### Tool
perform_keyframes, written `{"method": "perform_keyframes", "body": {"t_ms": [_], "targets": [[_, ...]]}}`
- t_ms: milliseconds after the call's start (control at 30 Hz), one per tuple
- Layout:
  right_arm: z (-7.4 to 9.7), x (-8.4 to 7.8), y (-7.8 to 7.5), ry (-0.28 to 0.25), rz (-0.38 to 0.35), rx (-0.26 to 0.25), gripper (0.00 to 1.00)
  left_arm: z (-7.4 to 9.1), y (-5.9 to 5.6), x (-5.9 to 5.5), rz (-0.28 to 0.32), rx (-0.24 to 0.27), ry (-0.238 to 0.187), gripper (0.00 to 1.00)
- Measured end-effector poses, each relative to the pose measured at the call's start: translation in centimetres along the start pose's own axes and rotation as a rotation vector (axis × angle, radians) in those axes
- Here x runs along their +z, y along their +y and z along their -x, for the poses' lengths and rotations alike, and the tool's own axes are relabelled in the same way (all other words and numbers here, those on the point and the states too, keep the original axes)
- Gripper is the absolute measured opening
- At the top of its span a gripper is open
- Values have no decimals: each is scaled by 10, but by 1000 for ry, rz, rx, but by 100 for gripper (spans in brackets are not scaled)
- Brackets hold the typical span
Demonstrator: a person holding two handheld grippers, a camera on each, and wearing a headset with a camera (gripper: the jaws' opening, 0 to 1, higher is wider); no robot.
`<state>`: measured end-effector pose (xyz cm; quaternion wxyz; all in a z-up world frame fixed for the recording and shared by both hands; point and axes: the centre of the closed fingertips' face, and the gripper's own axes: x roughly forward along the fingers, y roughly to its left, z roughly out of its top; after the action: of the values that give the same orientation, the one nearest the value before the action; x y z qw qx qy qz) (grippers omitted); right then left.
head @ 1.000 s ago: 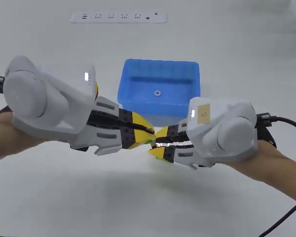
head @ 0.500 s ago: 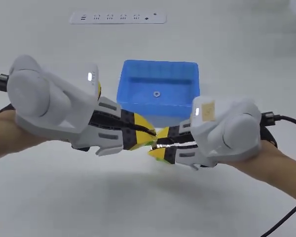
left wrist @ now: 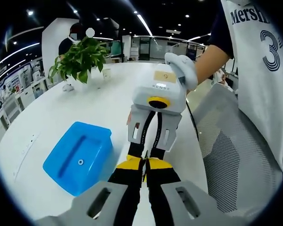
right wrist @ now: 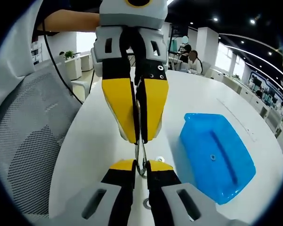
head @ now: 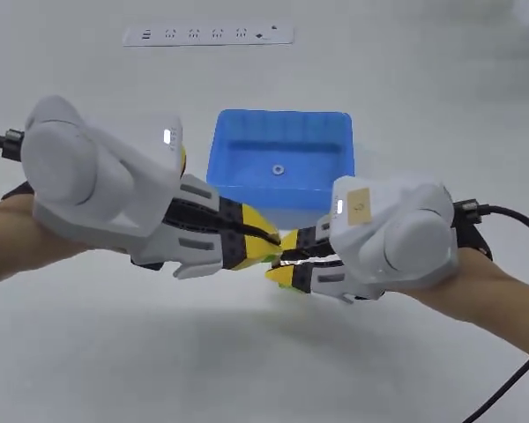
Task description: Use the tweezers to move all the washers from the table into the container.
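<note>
White bench point(head: 406, 88). Blue container point(head: 322, 163) just behind the tongs, with one washer point(head: 278, 169) inside. Left tongs point(head: 266, 240) and right tongs point(head: 280, 267) meet tip to tip, both clamped on the tweezers point(right wrist: 141, 172). Loose washer point(right wrist: 159, 159) on the bench beside the right tongs' tip, second loose washer point(right wrist: 146, 203) beneath them.

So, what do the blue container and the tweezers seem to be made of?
Blue container: probably plastic, with a smooth, slightly glossy finish; its colour is even and its corners rounded. Tweezers: probably bare metal; the thin strips look silvery and shiny.
</note>
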<state>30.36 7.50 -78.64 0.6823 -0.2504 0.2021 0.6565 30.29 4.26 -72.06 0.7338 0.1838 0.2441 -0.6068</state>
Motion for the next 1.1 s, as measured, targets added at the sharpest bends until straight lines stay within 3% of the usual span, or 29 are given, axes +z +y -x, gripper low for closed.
{"method": "perform_keyframes", "body": {"t_ms": [267, 400, 733, 967, 1100], "targets": [[7, 8, 6, -14, -17, -3, 10, 8, -6, 6, -9, -7, 0, 6], [14, 20, 6, -39, -6, 3, 10, 17, -7, 16, -26, -6, -4, 6], [35, 53, -22, -88, 10, -88, 10, 43, 12, 47, -108, 39, -22, 6], [45, 64, -42, -104, 46, -122, 10, 46, 22, 66, -152, 60, -37, 6], [49, 69, -58, -112, 57, -149, 10, 45, 34, 75, -182, 67, -37, 6]]}}
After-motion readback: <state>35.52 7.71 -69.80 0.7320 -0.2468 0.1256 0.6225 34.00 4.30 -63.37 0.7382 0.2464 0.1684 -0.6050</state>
